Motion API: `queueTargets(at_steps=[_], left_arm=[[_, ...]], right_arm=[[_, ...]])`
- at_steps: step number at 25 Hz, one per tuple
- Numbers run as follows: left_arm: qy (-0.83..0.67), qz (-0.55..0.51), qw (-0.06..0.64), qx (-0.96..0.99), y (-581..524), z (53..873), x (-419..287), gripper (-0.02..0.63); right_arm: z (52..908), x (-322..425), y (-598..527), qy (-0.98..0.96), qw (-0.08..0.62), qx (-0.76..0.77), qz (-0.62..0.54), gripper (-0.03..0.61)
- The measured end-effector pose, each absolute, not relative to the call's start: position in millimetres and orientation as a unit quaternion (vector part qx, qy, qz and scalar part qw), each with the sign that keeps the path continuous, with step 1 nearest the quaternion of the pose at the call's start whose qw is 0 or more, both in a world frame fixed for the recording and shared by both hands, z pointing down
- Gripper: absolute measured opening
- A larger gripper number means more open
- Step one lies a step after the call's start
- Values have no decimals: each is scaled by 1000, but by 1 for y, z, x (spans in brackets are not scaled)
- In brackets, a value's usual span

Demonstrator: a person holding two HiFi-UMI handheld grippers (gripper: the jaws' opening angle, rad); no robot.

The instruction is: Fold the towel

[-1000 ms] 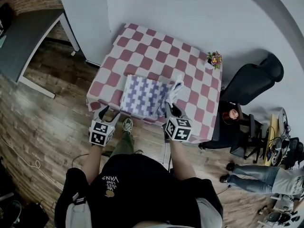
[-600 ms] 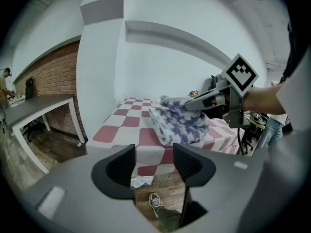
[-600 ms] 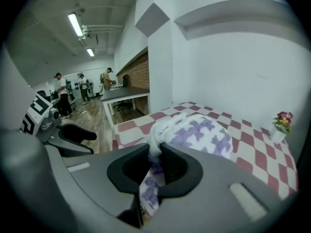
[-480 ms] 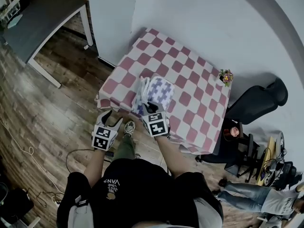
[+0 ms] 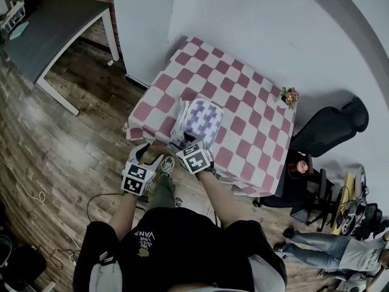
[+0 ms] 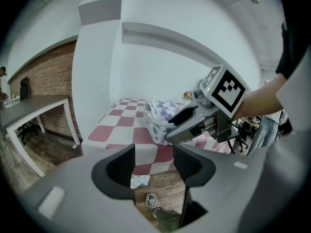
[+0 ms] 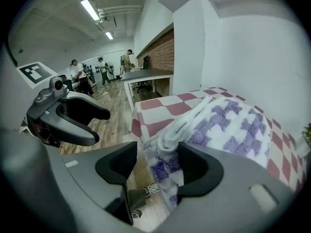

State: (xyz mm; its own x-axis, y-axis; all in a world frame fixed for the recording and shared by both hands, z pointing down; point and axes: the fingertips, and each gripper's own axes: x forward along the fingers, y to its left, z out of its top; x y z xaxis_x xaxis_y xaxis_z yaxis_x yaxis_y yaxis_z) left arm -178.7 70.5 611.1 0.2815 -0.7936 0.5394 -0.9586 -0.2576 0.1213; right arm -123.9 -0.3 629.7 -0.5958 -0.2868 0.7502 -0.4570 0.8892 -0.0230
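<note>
Towel (image 5: pixel 199 120) folded over once, its edge lying loose between the jaws of the right claw (image 7: pixel 156 165), which have just opened; left claw (image 6: pixel 153 165) gapes empty; more folds probably remain.

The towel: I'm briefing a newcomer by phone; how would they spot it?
Find the table with the red-and-white checked cloth by the white wall. At its near edge lies the towel, folded over into a soft heap. It alone is patterned purple and white; the only other thing on the cloth is a small flower pot at the far corner.
</note>
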Motion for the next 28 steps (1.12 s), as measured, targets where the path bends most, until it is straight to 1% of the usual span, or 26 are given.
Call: queueTargets(at_steps=[3, 8, 10, 14, 18, 20, 23, 25, 28], left_arm=[[-558, 193, 208, 780, 67, 604, -168, 221], [-551, 189, 183, 792, 59, 587, -154, 221], [-545, 188, 175, 798, 56, 578, -146, 221], [-531, 191, 147, 812, 49, 555, -125, 221], [-520, 189, 125, 823, 50, 538, -103, 219], [-517, 190, 112, 827, 52, 528, -93, 219], [-513, 188, 97, 832, 58, 514, -81, 218], [-516, 184, 92, 832, 67, 511, -78, 213], [-523, 177, 84, 830, 81, 501, -76, 170]], right_arm=[[614, -120, -2, -899, 355, 225, 128, 262], [564, -89, -8, -915, 228, 287, 170, 250], [548, -71, -7, -914, 194, 307, 181, 241], [523, -34, -3, -910, 157, 334, 190, 208], [499, 8, 10, -907, 106, 353, 204, 161], [491, 29, 16, -904, 92, 366, 201, 124], [484, 55, 24, -897, 79, 391, 192, 33], [480, 68, 29, -893, 69, 403, 190, 12], [475, 80, 35, -890, 62, 411, 185, 6]])
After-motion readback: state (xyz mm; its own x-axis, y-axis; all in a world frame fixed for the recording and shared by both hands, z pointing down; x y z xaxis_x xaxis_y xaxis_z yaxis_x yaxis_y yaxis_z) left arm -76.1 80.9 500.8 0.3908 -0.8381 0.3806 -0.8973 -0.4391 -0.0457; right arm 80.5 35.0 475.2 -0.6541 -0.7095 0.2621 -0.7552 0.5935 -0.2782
